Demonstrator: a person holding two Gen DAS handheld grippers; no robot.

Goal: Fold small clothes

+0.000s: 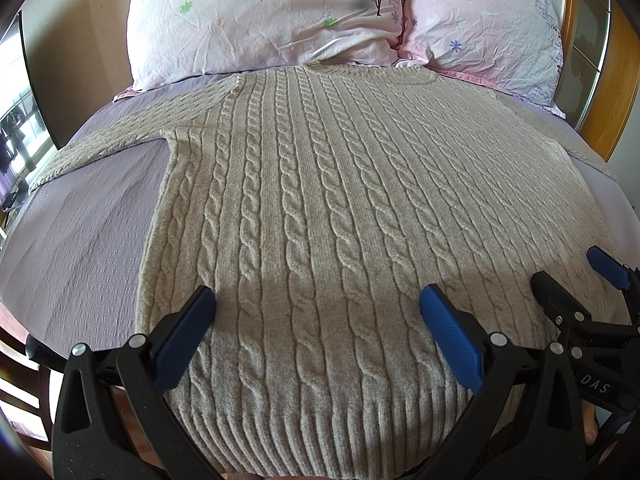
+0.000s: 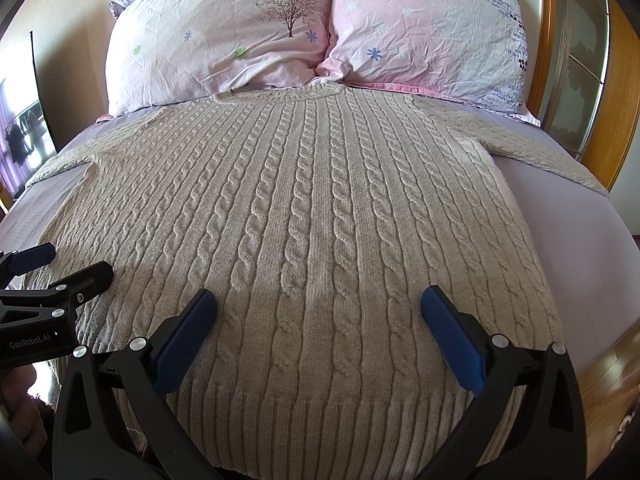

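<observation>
You hold both grippers above the lower part of a beige cable-knit sweater [image 1: 320,200], which lies flat and face up on the bed [image 1: 88,232]. Its ribbed hem is nearest to you, and its collar [image 2: 316,94] reaches the two flowered pillows [image 2: 224,40] at the head of the bed. The left sleeve [image 1: 104,140] is spread out to the side on the lilac sheet, and the right sleeve [image 2: 540,152] is spread out on the other side.

Your left gripper [image 1: 318,300] hangs over the hem area with its blue fingers [image 1: 184,340] spread wide, and they hold nothing. Your right gripper [image 2: 319,300] is in the same posture just beside it, more to the right side of the sweater, and its fingers [image 2: 452,340] are also spread wide with nothing between them. In each wrist view you see the other gripper at the edge, near the hem. A wooden bed frame [image 2: 616,120] stands at the right.
</observation>
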